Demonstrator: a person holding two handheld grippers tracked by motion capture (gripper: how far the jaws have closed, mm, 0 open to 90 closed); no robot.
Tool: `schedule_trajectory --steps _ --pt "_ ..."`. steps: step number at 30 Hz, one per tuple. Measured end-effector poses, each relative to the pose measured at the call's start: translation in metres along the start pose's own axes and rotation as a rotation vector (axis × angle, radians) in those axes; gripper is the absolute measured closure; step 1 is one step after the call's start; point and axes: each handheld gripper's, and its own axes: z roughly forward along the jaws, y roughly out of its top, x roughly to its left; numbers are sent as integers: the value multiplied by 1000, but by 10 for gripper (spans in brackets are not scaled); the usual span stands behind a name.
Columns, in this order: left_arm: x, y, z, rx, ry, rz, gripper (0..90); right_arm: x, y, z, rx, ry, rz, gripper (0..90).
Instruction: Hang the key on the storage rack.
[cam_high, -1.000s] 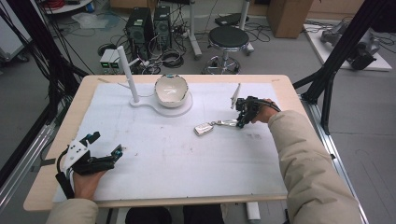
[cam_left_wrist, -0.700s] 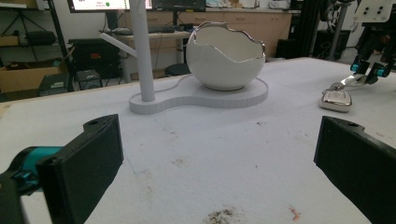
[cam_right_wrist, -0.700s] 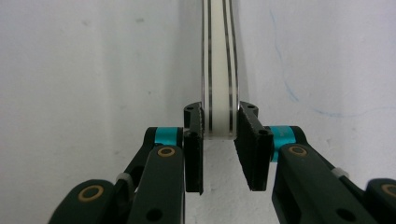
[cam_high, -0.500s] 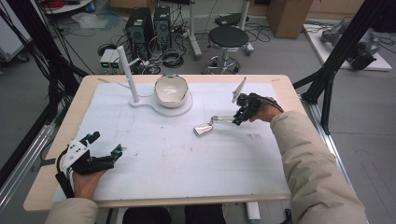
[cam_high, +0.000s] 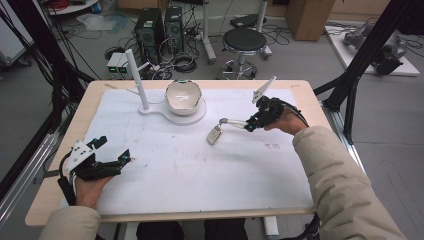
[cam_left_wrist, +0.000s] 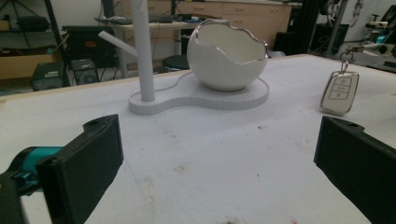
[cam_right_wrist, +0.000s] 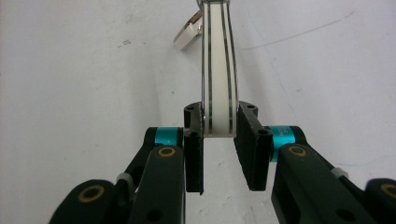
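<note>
High view: white-and-chrome car key fob (cam_high: 215, 135) is held off the white mat (cam_high: 200, 190) by its white strap (cam_right_wrist: 217, 70), pinched in right gripper (cam_high: 248, 126); left gripper (cam_high: 122, 159) is rested spread; placement in white eggshell bowl (cam_high: 183, 97) is judged still outstanding

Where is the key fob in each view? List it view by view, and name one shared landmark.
High view: key fob just right of centre, nearer the person than the bowl, dangling from the right gripper.
Left gripper view: far right, hanging upright.
Right gripper view: top centre, beyond its white strip, which is clamped between the jaws.
Shared landmark: the white mat.
</note>
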Motion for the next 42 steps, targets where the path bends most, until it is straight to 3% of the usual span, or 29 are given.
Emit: schedule_trajectory --steps 4,6,12,15,19,24,30,35,42 --pt "3 19 7 2 -46 -8 18 12 7 -4 -34 -1 -30 742" --pt "4 29 11 11 -68 6 17 17 10 -6 -57 3 -50 742" --pt "5 56 28 44 -163 56 17 32 18 -16 -152 8 -37 743" --pt "3 70 38 50 -227 66 17 36 21 -18 -179 12 -40 743" --pt "-1 85 52 61 -331 49 17 46 29 -18 -203 26 -66 743" --pt "-11 104 69 96 -459 82 17 54 36 -16 -222 30 -94 743" --pt "-24 124 89 158 -546 162 17 66 46 -13 -235 55 -122 742" --pt "-40 138 107 203 -618 195 17 73 54 -10 -251 69 -141 743" --pt "-67 144 129 274 -708 255 17 79 60 -7 -263 88 -150 742"
